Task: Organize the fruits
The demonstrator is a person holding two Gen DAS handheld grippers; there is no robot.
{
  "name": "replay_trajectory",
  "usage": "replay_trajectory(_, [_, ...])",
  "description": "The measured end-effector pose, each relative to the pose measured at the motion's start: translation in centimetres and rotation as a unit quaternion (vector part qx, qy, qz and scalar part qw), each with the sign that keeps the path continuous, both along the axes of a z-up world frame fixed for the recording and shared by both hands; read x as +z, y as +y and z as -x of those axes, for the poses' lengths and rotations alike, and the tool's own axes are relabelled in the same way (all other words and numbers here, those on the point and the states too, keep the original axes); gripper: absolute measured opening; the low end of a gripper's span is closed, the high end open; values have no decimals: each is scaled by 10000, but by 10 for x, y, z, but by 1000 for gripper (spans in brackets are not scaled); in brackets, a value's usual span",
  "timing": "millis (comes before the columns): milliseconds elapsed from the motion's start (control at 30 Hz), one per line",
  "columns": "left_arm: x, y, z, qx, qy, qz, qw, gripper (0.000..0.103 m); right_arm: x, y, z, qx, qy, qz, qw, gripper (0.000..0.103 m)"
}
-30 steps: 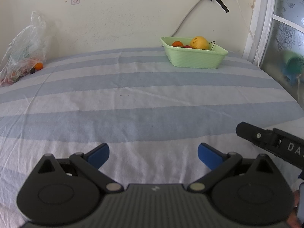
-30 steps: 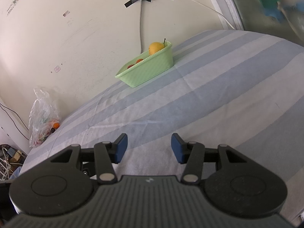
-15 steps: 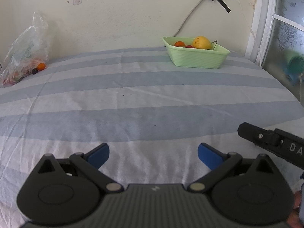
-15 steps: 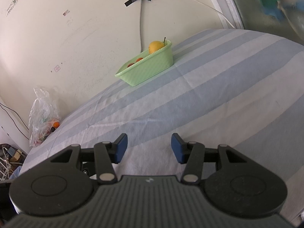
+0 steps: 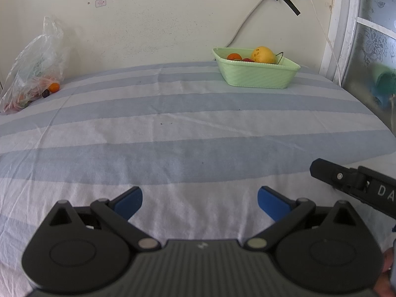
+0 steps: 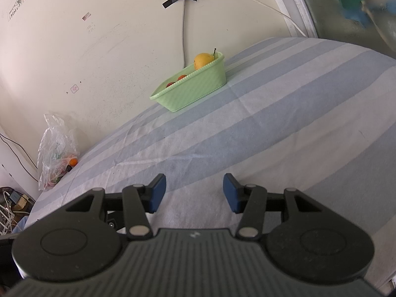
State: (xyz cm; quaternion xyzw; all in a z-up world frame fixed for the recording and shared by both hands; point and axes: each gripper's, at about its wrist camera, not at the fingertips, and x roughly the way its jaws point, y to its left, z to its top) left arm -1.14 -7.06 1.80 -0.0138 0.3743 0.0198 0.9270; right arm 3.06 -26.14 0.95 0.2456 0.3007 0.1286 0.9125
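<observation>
A pale green basket (image 5: 257, 78) (image 6: 193, 94) stands at the far side of the striped cloth, against the wall. It holds a yellow fruit (image 5: 262, 54) (image 6: 203, 60) and small orange and red fruits (image 5: 234, 56). A clear plastic bag (image 5: 32, 74) (image 6: 55, 156) with more small fruits lies at the far left; an orange fruit (image 5: 54, 87) shows at its mouth. My left gripper (image 5: 200, 201) is open over the near cloth, nothing between its blue pads. My right gripper (image 6: 194, 193) is open too, and empty; its black body (image 5: 356, 183) shows at the right of the left wrist view.
The blue and white striped cloth (image 5: 188, 133) covers the whole surface. A taped cable (image 6: 183, 24) runs down the wall behind the basket. A window frame (image 5: 344, 29) bounds the right side. Cables and clutter (image 6: 12, 205) lie below the surface's left edge.
</observation>
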Motion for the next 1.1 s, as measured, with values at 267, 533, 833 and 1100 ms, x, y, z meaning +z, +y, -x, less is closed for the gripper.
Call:
replay_trajectory(267, [0, 0, 0, 2, -4, -12, 10000, 103, 0, 0, 0, -1, 1, -1, 10000, 54])
replay_trajectory(533, [1, 0, 0, 19, -21, -51, 10000, 103, 0, 0, 0, -2, 2, -1, 10000, 54])
replay_trajectory(833, [1, -2, 2, 29, -36, -95, 9999, 103, 0, 0, 0, -1, 1, 0, 10000, 54])
replay_trajectory(1100, [2, -2, 2, 40, -84, -145, 9999, 103, 1, 0, 0, -1, 3, -2, 10000, 54])
